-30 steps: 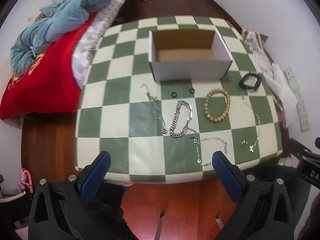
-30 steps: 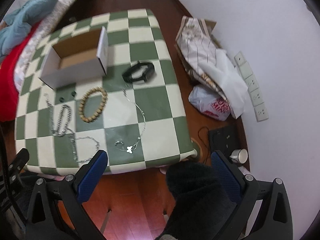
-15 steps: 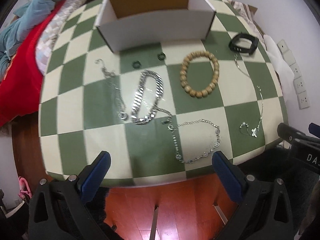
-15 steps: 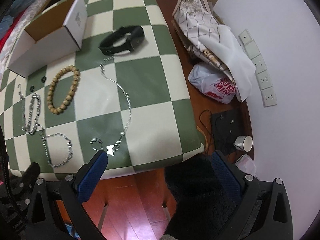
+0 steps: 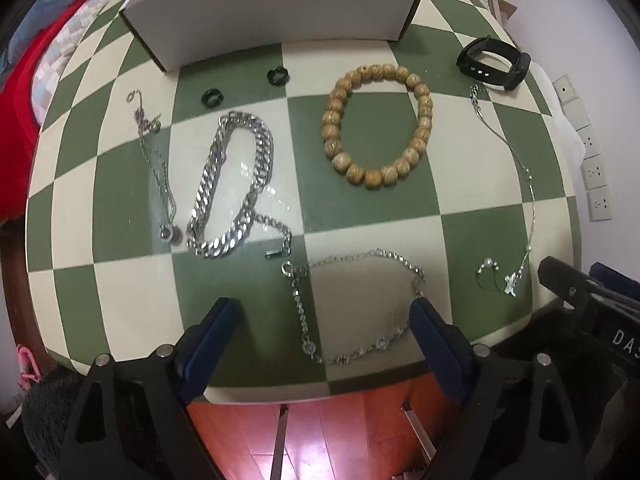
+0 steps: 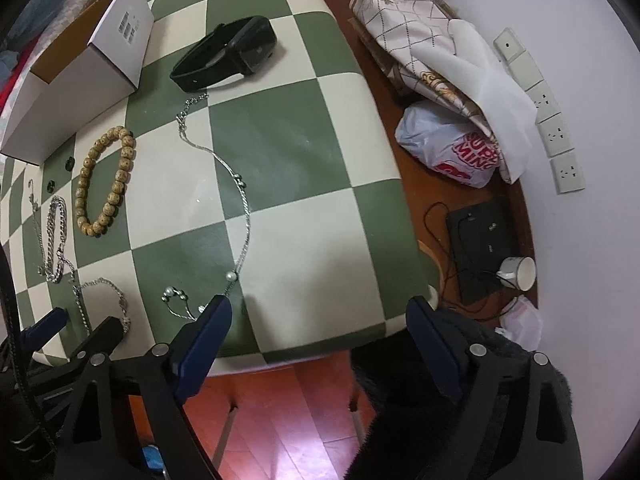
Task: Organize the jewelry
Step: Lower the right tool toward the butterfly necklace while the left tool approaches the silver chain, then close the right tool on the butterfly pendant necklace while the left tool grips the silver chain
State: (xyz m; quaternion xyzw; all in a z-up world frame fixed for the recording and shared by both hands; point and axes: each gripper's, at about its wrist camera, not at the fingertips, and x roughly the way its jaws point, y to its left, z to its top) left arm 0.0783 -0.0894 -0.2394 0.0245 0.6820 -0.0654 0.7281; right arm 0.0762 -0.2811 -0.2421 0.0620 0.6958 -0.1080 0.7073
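On the green-and-cream checkered table (image 5: 360, 208) lie a wooden bead bracelet (image 5: 374, 178), a thick silver curb chain (image 5: 208, 196), a thin chain (image 5: 158, 168), two small dark rings (image 5: 212, 97), a black watch band (image 5: 516, 68) and a pearl-and-butterfly necklace (image 6: 244, 216). A white cardboard box (image 5: 280, 12) stands open behind them. My left gripper (image 5: 322, 312) points down over a silver link chain (image 5: 299, 308), which lies between its closing jaws; the pads do not touch it. My right gripper (image 6: 320, 308) hangs over the table's near right corner, jaws closing on nothing, its left finger beside the necklace's butterfly end.
A bed with a red cover (image 5: 24, 60) borders the table on the left. On the wooden floor to the right lie a patterned cloth (image 6: 404, 40), a plastic bag (image 6: 452, 148), a black device with cable (image 6: 480, 236) and a white cup (image 6: 518, 272). Wall sockets (image 6: 556, 136) line the right wall.
Both grippers have come down close to the table, so the jewellery fills the views. The jaws of both stand a little narrower than before.
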